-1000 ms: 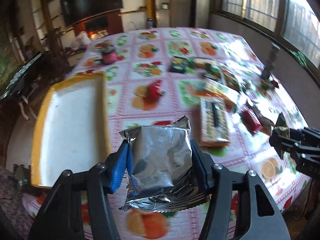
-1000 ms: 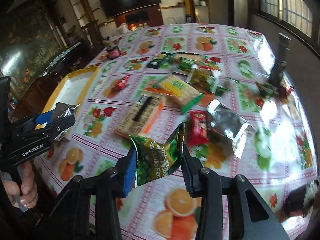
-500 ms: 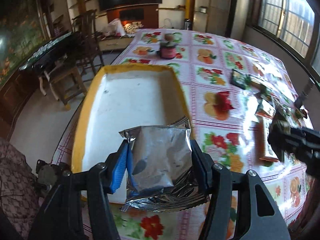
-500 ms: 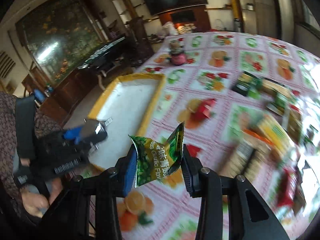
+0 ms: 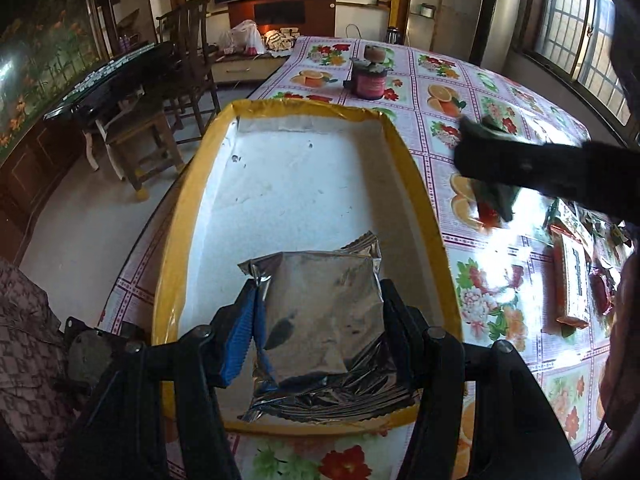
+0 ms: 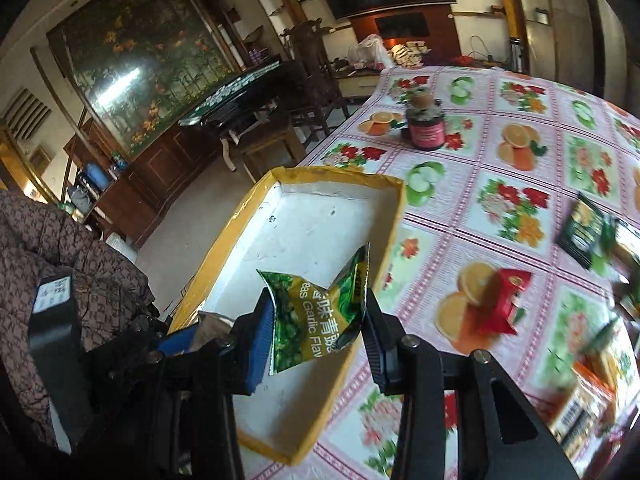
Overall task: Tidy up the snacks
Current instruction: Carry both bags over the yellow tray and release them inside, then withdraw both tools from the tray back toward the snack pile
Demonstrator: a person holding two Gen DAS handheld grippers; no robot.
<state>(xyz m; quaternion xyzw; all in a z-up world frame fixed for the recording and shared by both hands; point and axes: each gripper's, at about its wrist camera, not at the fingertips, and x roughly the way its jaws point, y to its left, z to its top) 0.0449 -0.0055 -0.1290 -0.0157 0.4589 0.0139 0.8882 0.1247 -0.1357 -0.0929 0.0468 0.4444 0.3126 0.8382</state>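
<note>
A white tray with a yellow rim (image 5: pixel 412 168) (image 6: pixel 248 208) lies at the table's near left edge. My left gripper (image 5: pixel 316 316) is shut on a silver foil snack packet (image 5: pixel 320 312), held over the tray's near end. My right gripper (image 6: pixel 318 320) is shut on a green pea snack packet (image 6: pixel 316 320), hanging above the tray's right rim. In the left wrist view the right gripper (image 5: pixel 532 168) shows as a dark blurred bar above the table right of the tray. In the right wrist view the left gripper (image 6: pixel 188 340) sits low at the tray's near left corner.
A dark jar with a pink label (image 5: pixel 370 80) (image 6: pixel 424 128) stands beyond the tray. A red packet (image 6: pixel 504 296) and more loose snacks (image 5: pixel 572 280) lie on the fruit-print tablecloth to the right. Chairs and a stool (image 5: pixel 140 140) stand left of the table.
Both grippers swung left from the snack pile to the tray, each keeping its packet. The silver packet now hangs over the tray, the green one over the tray's right rim.
</note>
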